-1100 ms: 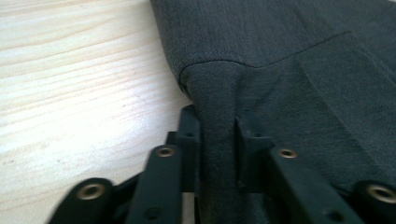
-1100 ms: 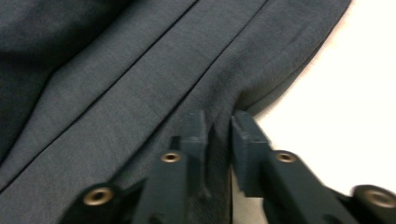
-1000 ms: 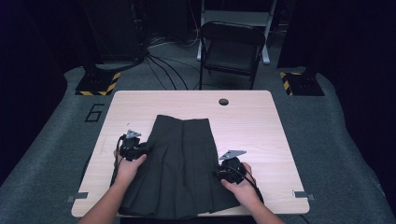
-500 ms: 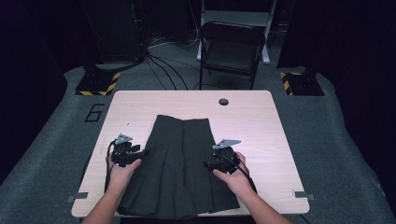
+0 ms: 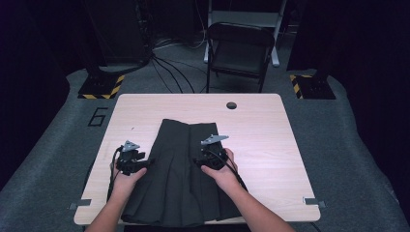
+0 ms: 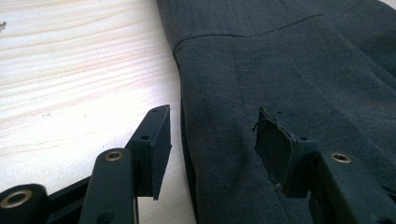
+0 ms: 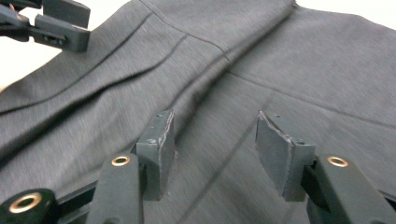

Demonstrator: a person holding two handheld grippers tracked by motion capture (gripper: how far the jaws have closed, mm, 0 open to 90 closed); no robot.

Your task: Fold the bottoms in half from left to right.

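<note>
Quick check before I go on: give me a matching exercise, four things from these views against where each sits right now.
Things:
1. left gripper
2. right gripper
3. folding chair
4. round hole

Places:
A. on the floor beyond the table's far edge
B. in the tabletop near its far edge
C. open, over the middle of the dark pleated skirt
D. open, astride the skirt's left edge

Pairs: 1-D, 2-C, 3-A, 4-B

Parted claw [image 6: 212, 144] astride skirt [image 6: 289, 79] edge
</note>
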